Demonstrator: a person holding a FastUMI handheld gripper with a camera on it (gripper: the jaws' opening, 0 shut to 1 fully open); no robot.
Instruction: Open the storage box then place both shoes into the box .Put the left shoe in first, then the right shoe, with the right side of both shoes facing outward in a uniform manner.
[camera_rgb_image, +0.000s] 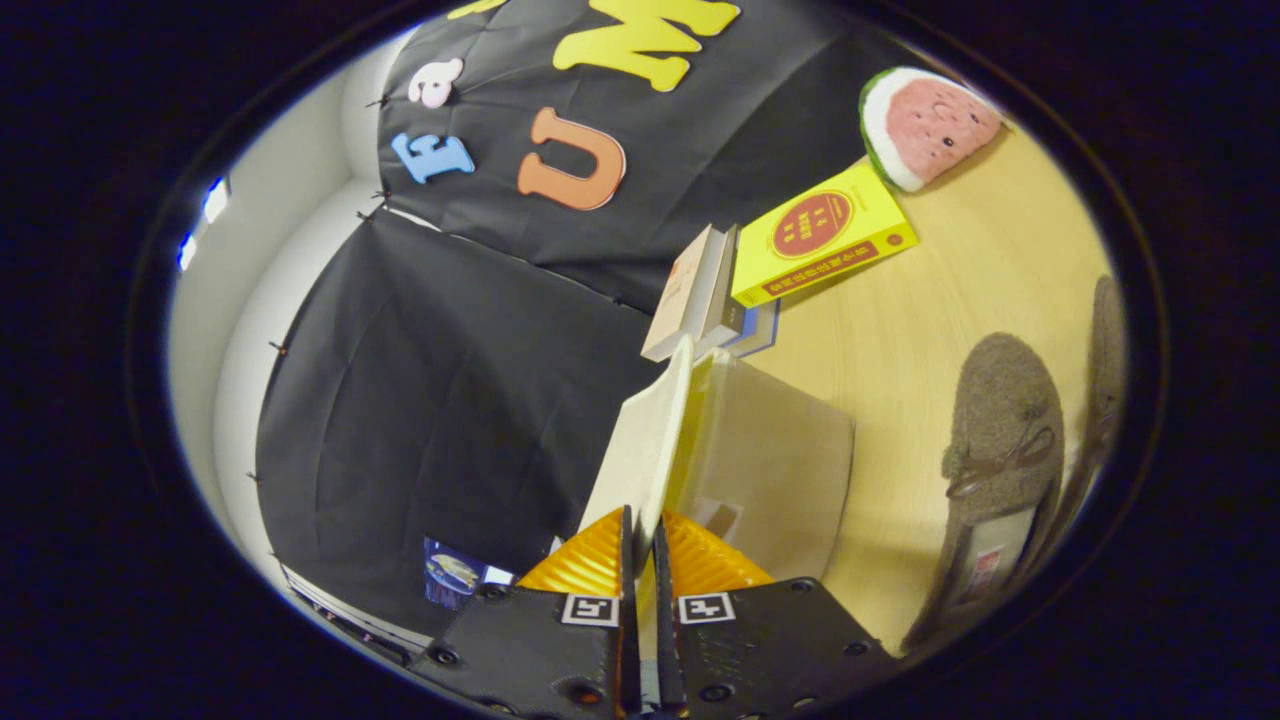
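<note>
Wooden table (930, 330): it carried every item in your view, which was rolled to one side. Storage box (770, 470): translucent, it stood just ahead of your fingers, its cream lid (645, 440) raised on edge. Shoes: one fuzzy brown shoe (1000, 440) with a bow lay right of the box, a second shoe (1105, 370) just beyond it. Books: a yellow book (825, 245) lay atop a small stack (700, 295) beyond the box. Watermelon plush (925, 125): farthest away. Gripper (640, 545): you held its fingers nearly together, clamped on the lid's near edge.
</note>
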